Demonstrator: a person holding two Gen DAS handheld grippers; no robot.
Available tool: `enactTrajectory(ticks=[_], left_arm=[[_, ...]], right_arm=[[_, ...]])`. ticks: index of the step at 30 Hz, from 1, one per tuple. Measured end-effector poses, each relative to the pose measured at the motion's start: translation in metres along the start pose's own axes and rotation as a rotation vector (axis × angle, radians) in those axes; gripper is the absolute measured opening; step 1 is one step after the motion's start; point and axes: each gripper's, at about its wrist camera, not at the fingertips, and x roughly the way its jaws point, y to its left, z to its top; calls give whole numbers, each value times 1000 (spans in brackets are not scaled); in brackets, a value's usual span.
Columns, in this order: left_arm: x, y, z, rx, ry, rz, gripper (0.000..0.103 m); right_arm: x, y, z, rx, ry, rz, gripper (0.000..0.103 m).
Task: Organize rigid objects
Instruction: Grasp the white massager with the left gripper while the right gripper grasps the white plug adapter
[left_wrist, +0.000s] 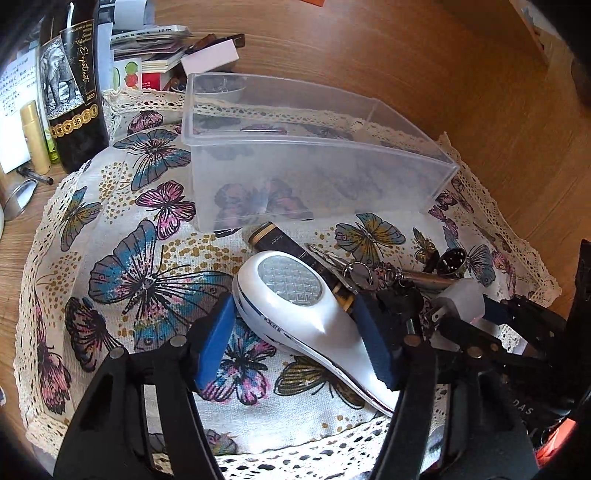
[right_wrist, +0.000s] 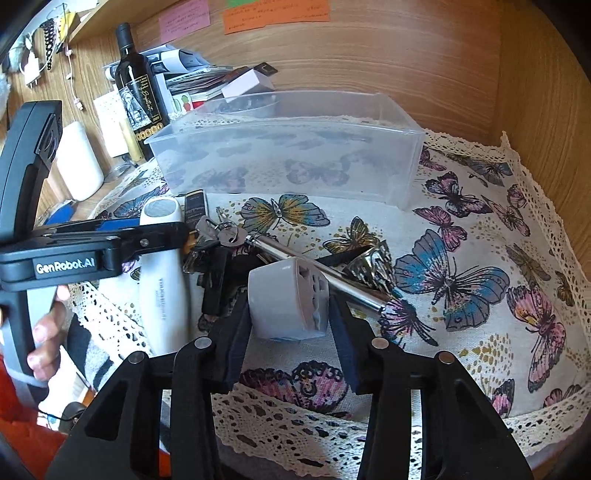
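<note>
Two wrist views of a butterfly-print cloth (right_wrist: 461, 229) with a lace border, spread on a wooden table (left_wrist: 424, 55). We see a clear plastic bin (left_wrist: 306, 155) standing on the far part of the cloth, open side up, its long walls running across both views. To its right the cloth lies bare out to the lace edge; to its left a dark wine bottle (left_wrist: 74, 85) and a stack of papers (left_wrist: 155, 44) crowd the table edge.

The objects lie heaped just in front of the bin. The left gripper (left_wrist: 295, 332) straddles a white handheld device (left_wrist: 295, 306); the right pad touches its flank, the left pad stands just clear, so we read these jaws as not yet clamped. The device's long axis runs from its rounded, lens-bearing head, nearest the bin, back to the tapered handle at the near lace edge.

The right gripper (right_wrist: 291, 328) is clenched on a white travel adapter (right_wrist: 290, 299), socket face turned right. Behind it a chrome rod (right_wrist: 317, 269) lies diagonally, with a bunch of keys (right_wrist: 225, 232) at its far end and a dark slim box (right_wrist: 194, 210) beside the device's head.
</note>
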Motion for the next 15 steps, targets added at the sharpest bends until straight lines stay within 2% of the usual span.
enactTrajectory(ticks=[4, 7, 11, 13, 15], left_arm=[[-6, 10, 6, 43, 11, 60, 56], [-9, 12, 9, 80, 17, 100, 54], [-8, -3, 0, 181, 23, 158, 56], [0, -9, -8, 200, 64, 177, 63], [2, -11, -17, 213, 39, 197, 65]], right_arm=[[-3, -4, 0, 9, -8, -13, 39], [-5, -7, 0, 19, -13, -15, 39], [-6, -5, 3, 17, -19, -19, 39], [-5, -3, 4, 15, -16, -15, 39], [-3, -2, 5, 13, -12, -10, 39]])
